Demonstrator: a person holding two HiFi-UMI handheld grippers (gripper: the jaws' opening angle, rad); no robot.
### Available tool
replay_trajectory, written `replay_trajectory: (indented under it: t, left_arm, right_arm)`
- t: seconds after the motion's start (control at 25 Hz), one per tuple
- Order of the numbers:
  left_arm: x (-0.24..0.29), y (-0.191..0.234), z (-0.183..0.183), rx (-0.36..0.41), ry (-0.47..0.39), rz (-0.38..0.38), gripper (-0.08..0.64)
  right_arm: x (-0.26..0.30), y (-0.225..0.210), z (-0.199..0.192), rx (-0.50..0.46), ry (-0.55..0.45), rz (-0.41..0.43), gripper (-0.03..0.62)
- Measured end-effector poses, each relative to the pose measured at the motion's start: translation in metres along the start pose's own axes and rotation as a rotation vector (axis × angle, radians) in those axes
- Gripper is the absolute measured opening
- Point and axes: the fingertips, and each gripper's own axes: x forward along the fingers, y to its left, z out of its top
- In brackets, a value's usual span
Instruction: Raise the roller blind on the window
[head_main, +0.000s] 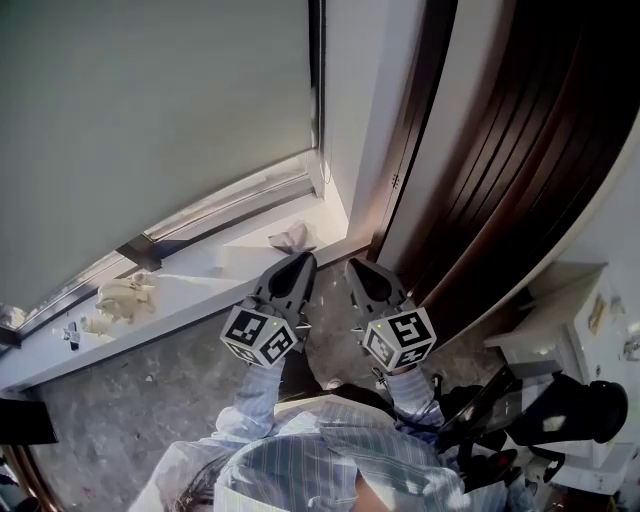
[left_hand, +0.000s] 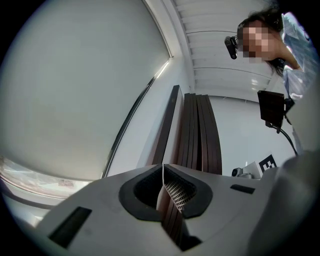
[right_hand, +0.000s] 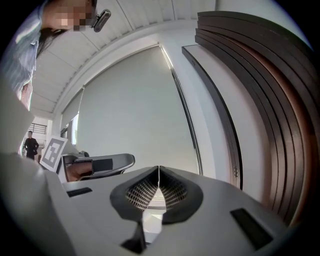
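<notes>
The blind (head_main: 150, 100) is hanging fully down over the window, a big, flat, matte sheet of pale grey fabric. It is filling the upper left of the head view, and its straight lower edge is sitting just above the sill (head_main: 200, 275). To its right, a tall panel (head_main: 510, 170) of dark brown glossy wood is running up the wall, ribbed in long parallel strips. Below, the floor (head_main: 130, 400) is showing a speckled grey, stone-like surface. The sill is stretching along under the window as a smooth white ledge.

The left gripper (head_main: 303, 258) and the right gripper (head_main: 355, 265) are pointing side by side toward the corner where the sill is meeting the wood panel. Both are grey moulded plastic with dark, dimpled pads. Each gripper's jaws are pressing together at the tips with nothing between them. The blind is lying ahead of them and up to the left, apart from both, with its right edge nearest the left gripper.

A crumpled pale cloth (head_main: 290, 237) is lying on the sill just beyond the left gripper's tip, and a rumpled cream rag (head_main: 125, 298) is sitting further left.
</notes>
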Motion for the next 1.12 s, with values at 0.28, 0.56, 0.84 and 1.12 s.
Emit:
replay_trajectory:
  t: [0.28,0.56,0.84,1.12]
  left_arm:
    - [0.049,0.080,0.027,-0.013,0.022,-0.092,0.013]
    - [0.091,0.161,0.050,-0.011,0.097,-0.229,0.014]
    - [0.140,0.203,0.074,-0.020,0.084,-0.342,0.037]
    - [0.221,0.217,0.100,-0.062,0.074,-0.369,0.106]
  right_arm:
    - [0.091,-0.021,0.014,0.024,-0.011,-0.081,0.008]
    - [0.180,-0.040,0.031,0.047,-0.038,-0.179,0.008]
    - [0.222,-0.050,0.030,0.048,-0.014,-0.247,0.008]
    - [0.235,-0.070,0.026,0.056,0.025,-0.272,0.008]
